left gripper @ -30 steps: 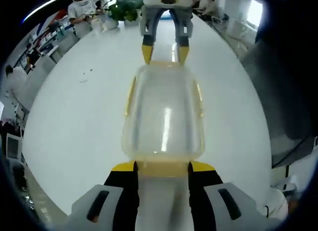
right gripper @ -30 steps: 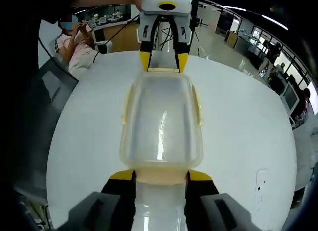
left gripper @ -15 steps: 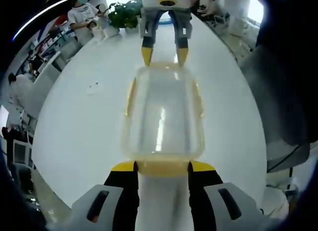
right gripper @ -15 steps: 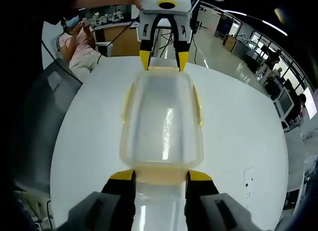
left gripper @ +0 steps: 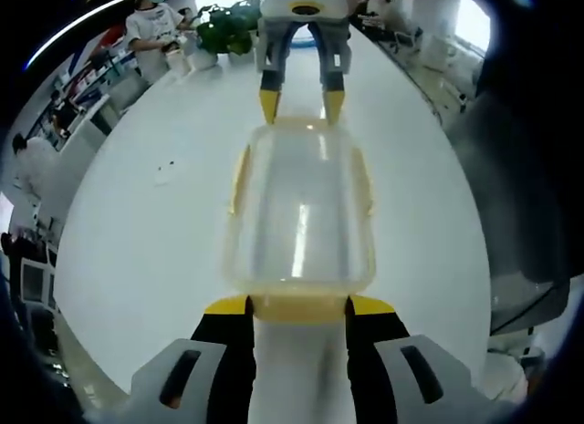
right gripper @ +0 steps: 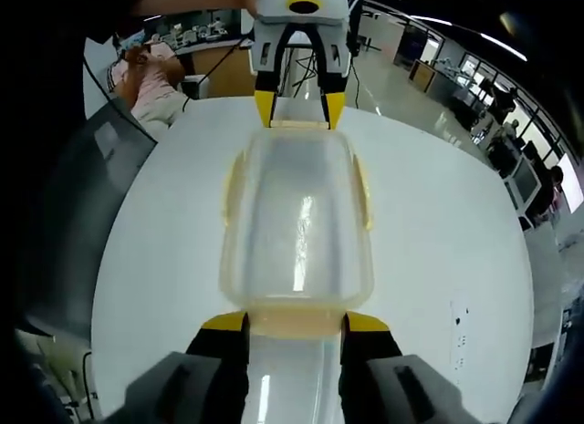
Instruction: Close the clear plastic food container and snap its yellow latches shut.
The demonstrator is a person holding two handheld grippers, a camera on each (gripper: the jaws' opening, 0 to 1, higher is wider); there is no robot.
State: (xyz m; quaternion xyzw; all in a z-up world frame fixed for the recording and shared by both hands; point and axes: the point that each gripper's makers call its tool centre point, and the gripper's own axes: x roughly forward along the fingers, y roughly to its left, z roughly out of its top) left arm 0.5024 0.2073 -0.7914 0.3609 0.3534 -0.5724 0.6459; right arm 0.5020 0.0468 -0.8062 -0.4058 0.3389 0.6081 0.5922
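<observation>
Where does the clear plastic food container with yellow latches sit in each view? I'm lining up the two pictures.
Left gripper view: the clear plastic food container lies at centre, lengthwise between the two hand-held grippers.
Right gripper view: the container lies at centre, likewise.
Shared landmark: the round white table beneath it.

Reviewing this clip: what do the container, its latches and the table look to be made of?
Container: clear, glossy plastic by the look, since the table shows through it and a bright glare streak runs along the lid. Latches: opaque yellow, probably plastic too; finish hard to judge. Table: smooth white top with a soft sheen, possibly laminate; the material is uncertain.
</observation>
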